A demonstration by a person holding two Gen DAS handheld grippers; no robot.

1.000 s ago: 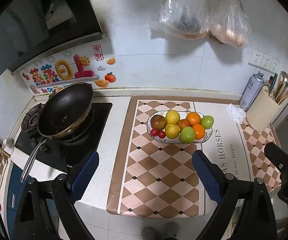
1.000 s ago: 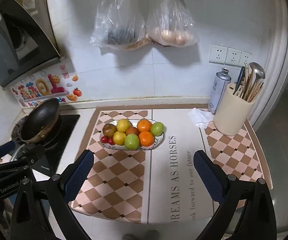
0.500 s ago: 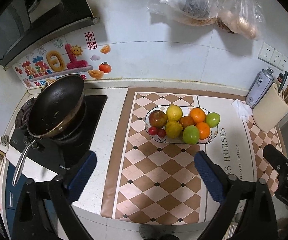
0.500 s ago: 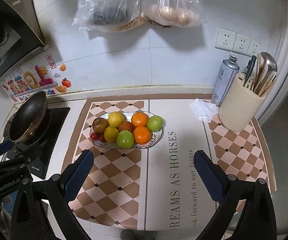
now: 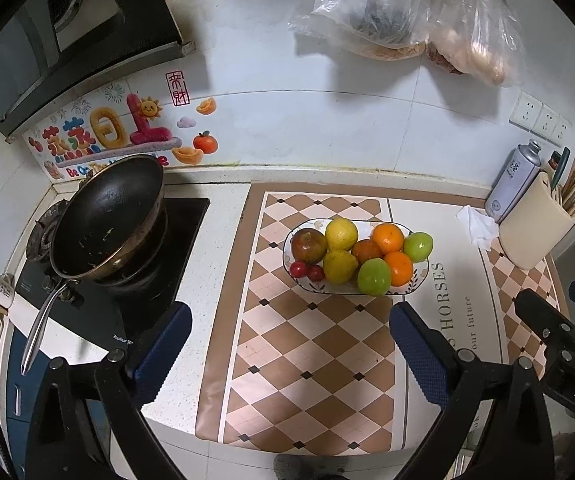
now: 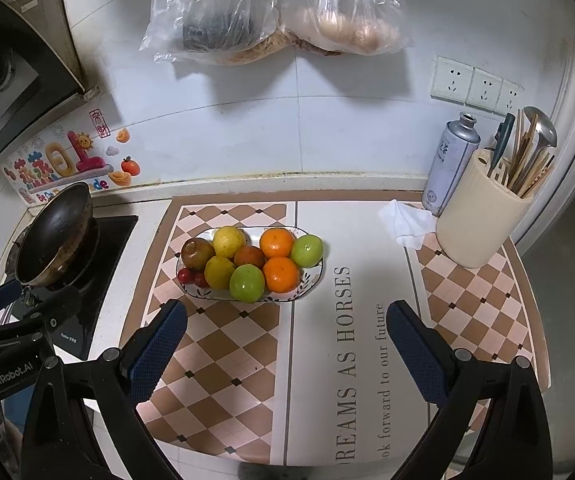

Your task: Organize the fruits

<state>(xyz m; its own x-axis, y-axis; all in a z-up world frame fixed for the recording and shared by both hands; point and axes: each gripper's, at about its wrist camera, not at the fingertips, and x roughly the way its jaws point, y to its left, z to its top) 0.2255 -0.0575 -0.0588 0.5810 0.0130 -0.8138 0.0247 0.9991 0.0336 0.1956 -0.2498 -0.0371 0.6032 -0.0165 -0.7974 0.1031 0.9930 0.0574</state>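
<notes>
An oval patterned plate (image 5: 415,285) (image 6: 311,280) sits on the checkered mat and holds several fruits: yellow lemons (image 5: 341,233), oranges (image 5: 387,238), green apples (image 5: 374,277), a dark red apple (image 5: 308,245) and small red fruits (image 5: 306,271). The same pile shows in the right wrist view, with a green apple (image 6: 247,282) at the front. My left gripper (image 5: 289,350) is open and empty, above the mat in front of the plate. My right gripper (image 6: 285,346) is open and empty, in front of the plate and a little to its right.
A black wok (image 5: 107,220) sits on the stove at the left. A cream utensil holder (image 6: 483,220), a spray can (image 6: 449,164) and a crumpled tissue (image 6: 405,222) stand at the back right. Two plastic bags (image 6: 271,12) hang on the wall.
Both grippers have moved forward and slightly lower toward the plate, so it appears nearer and larger. The jaws stay open and the fruits have not moved.
</notes>
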